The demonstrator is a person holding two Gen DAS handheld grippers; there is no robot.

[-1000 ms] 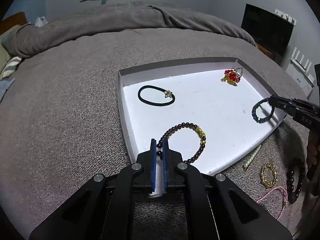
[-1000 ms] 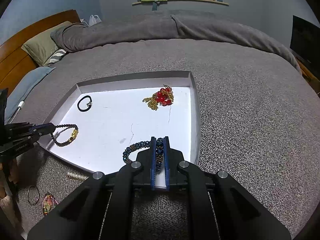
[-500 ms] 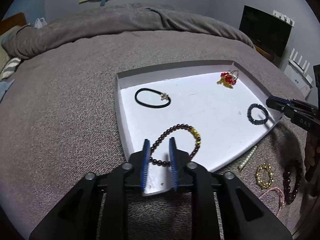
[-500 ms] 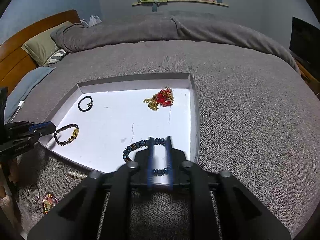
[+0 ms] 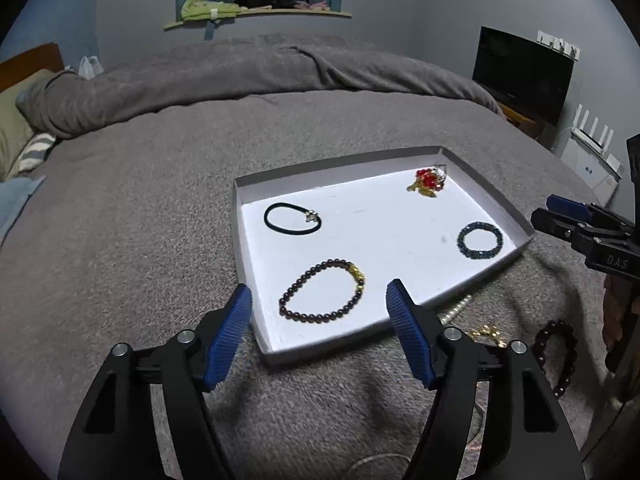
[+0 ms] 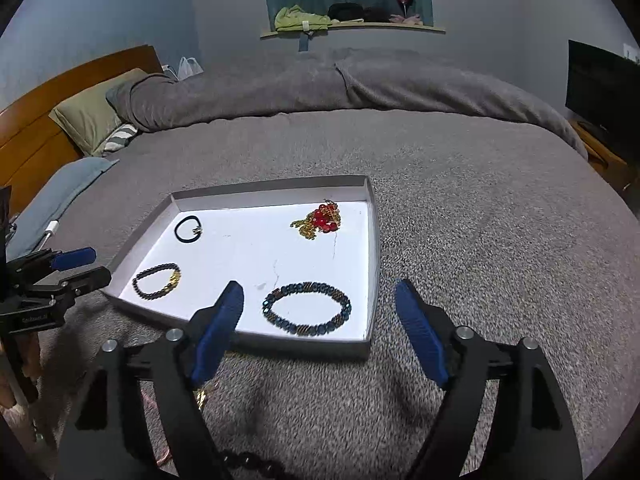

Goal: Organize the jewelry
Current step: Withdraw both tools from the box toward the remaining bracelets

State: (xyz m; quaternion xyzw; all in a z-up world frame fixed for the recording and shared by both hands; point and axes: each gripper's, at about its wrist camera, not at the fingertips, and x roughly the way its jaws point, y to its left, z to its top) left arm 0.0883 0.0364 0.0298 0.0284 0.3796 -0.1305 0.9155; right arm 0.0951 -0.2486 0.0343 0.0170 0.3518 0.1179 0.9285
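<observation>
Grey bedding is carrying a white tray, holding a dark beaded bracelet at 7 o'clock, blue bracelet at 4, black hair tie at 10, red-gold cluster at 1. Left gripper and right gripper are both gaping wide, gripping nothing.

Grey bed – wooden headboard (dim room).

The tray lies on the bed. In it sit a hair tie at the far left, a beaded bracelet near left, a second bracelet near right (charm cluster behind it).
</observation>
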